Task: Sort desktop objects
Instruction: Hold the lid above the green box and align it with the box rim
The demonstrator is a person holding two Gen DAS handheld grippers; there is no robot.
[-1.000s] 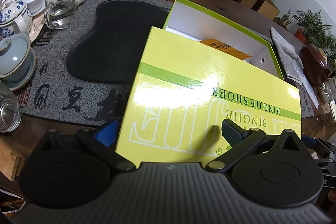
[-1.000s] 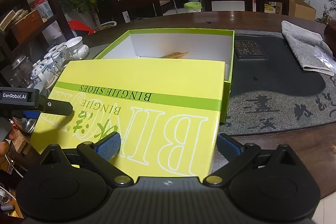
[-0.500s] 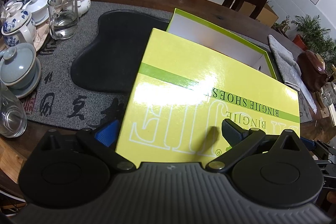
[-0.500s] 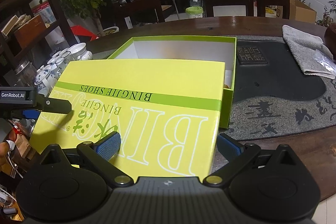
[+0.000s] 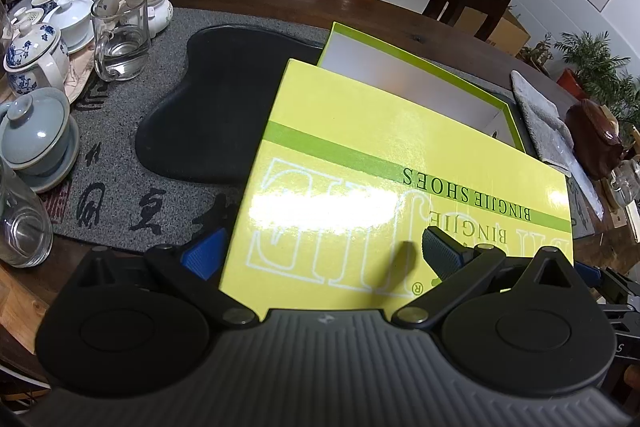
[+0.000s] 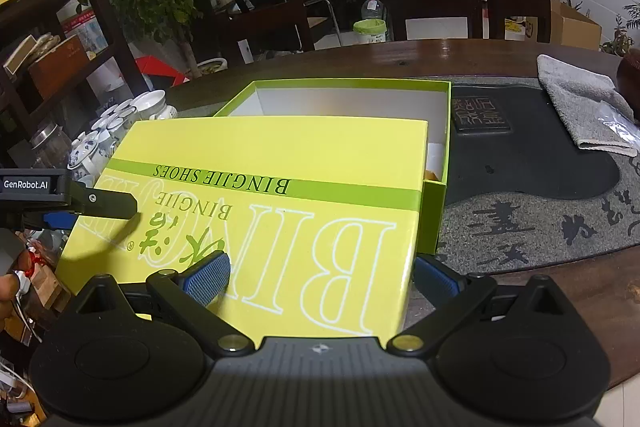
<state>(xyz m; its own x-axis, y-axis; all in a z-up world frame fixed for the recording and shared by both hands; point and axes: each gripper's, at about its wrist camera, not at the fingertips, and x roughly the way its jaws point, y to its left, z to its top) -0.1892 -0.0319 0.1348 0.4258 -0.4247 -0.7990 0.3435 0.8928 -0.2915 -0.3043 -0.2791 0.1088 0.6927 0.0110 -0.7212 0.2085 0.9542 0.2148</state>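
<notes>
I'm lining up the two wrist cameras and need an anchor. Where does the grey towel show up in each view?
Left wrist view: the grey towel lies at the right edge, beyond the far right corner of the open shoe box.
Right wrist view: the grey towel is at the upper right, on the dark tray's far end.
Shared landmark: the yellow lid marked BINGJIE SHOES.

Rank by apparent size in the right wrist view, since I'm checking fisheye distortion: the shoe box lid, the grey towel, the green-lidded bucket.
1. Shoe box lid, by far the largest, though nearness to the camera inflates it.
2. Grey towel.
3. Green-lidded bucket, smallest, but farthest away.
</notes>
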